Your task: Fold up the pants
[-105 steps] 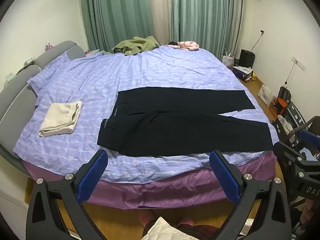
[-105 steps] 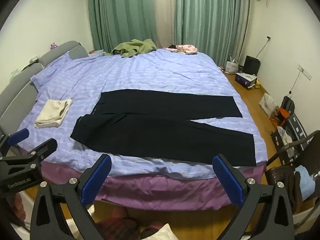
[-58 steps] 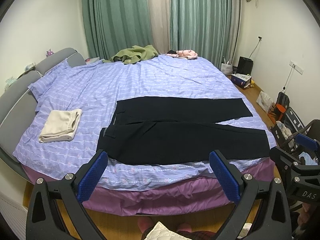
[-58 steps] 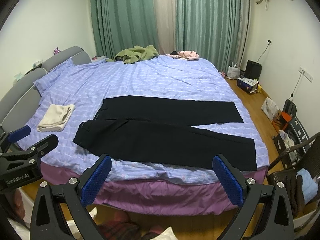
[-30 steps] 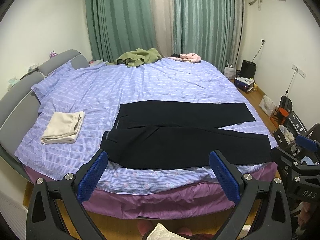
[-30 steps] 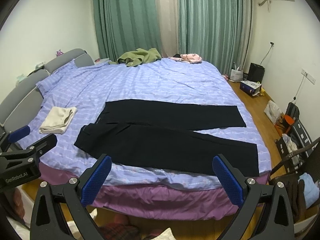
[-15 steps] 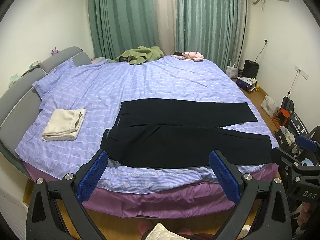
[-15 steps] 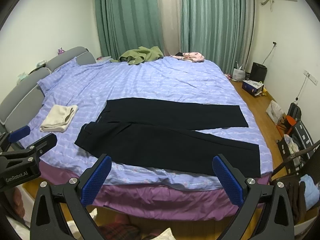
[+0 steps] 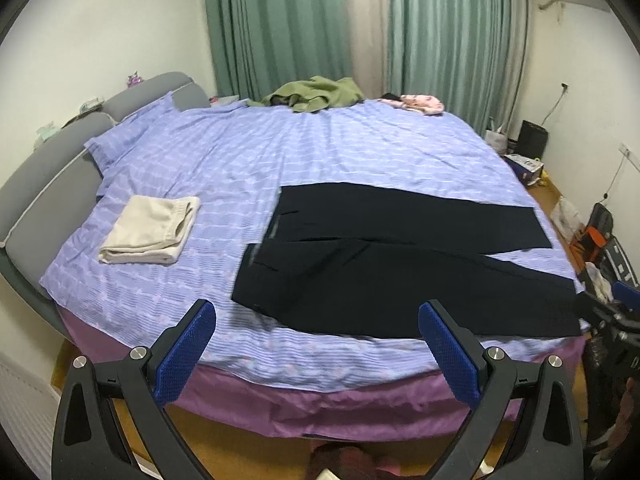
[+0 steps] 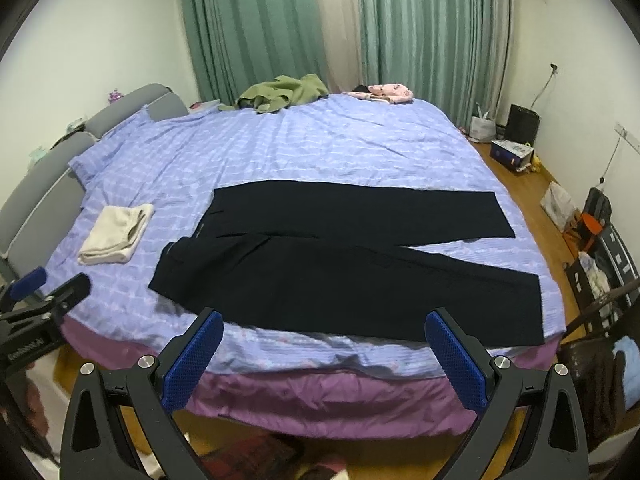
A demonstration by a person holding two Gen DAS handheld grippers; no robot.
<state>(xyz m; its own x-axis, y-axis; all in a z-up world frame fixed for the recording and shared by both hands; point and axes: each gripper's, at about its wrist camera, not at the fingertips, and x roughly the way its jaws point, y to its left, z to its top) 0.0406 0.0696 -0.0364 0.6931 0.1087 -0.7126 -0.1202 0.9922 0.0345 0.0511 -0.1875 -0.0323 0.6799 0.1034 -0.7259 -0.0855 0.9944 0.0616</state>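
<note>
Black long pants (image 9: pixel 392 256) lie flat and unfolded on the near half of the bed with the lilac striped cover (image 9: pixel 320 148), waistband to the left, both legs spread out to the right, far leg and near leg parting slightly toward the hems. Near leg runs close to the bed's front edge. Left gripper (image 9: pixel 316 350) hangs in front of the bed edge, blue-padded jaws spread wide, nothing between them, not touching fabric. Right gripper (image 10: pixel 324 354) same: wide open, empty, in front of the purple bed skirt (image 10: pixel 320 400). Folded cream cloth (image 9: pixel 150 230) sits left of the pants, well apart. Crumpled olive-green garment (image 9: pixel 316 94) and pink patterned item (image 9: pixel 420 102) lie at the far edge by the green curtains (image 9: pixel 280 24). Grey padded headboard (image 9: pixel 48 160) on the left. Slight motion blur in the left wrist view.
</note>
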